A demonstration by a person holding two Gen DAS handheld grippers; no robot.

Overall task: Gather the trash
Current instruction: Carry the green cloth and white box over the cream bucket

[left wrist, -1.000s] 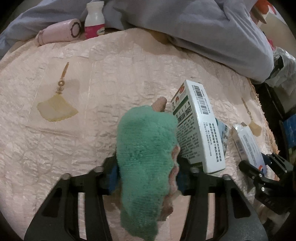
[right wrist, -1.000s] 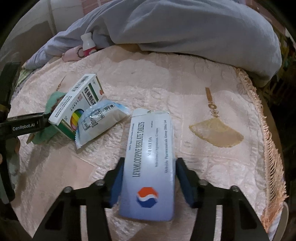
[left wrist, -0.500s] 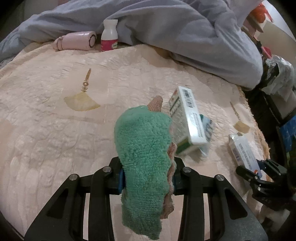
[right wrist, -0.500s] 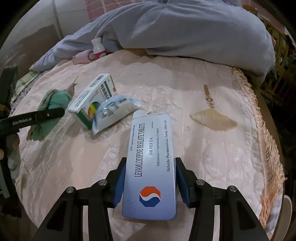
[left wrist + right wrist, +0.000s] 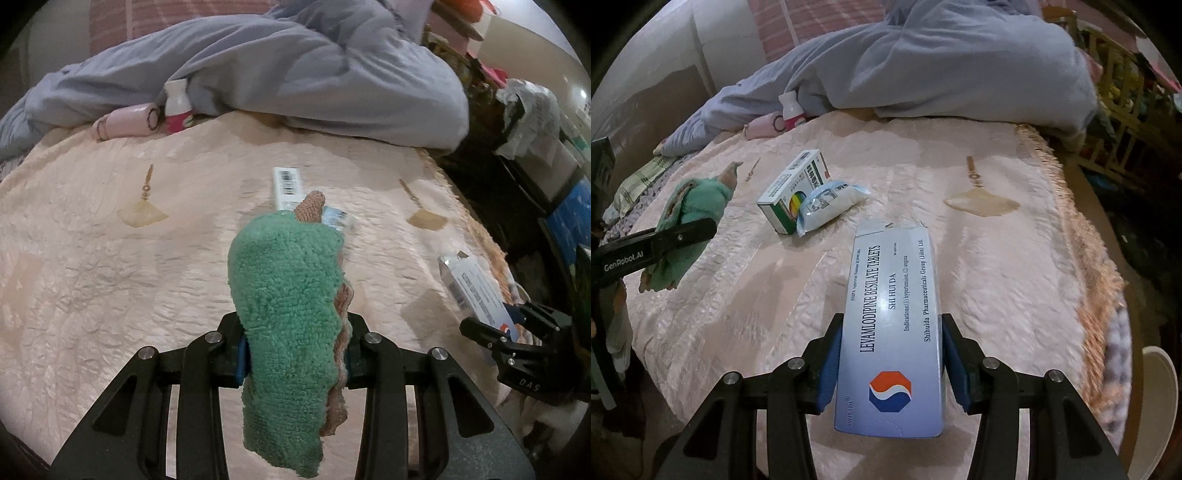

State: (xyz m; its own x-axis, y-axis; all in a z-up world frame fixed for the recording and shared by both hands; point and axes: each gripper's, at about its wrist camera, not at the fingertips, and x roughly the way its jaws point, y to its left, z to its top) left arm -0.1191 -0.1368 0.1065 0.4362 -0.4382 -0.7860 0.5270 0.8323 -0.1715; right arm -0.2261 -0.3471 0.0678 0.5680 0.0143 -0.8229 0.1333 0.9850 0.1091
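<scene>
Gripping w/ both: left gripper (image 5: 293,347) jaws clamp green cloth (image 5: 288,306), right gripper (image 5: 888,354) jaws pinch tablet box (image 5: 894,317) lengthwise, prob. lifted off bed (image 5: 997,258) for binning.

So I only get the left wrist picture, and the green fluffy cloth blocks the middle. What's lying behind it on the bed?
Observer: The right wrist view shows a green-and-white medicine box with a pale blue sachet resting against its near end.
Operator: And the box at my far right?
Observer: Its label reads Levamlodipine Besilate Tablets box; the right gripper clamps it between blue pads.
Operator: Any name on my own tool?
Observer: Yes, the left gripper, shut on the green terry cloth, has GenRobot.AI printed along its side.
</scene>
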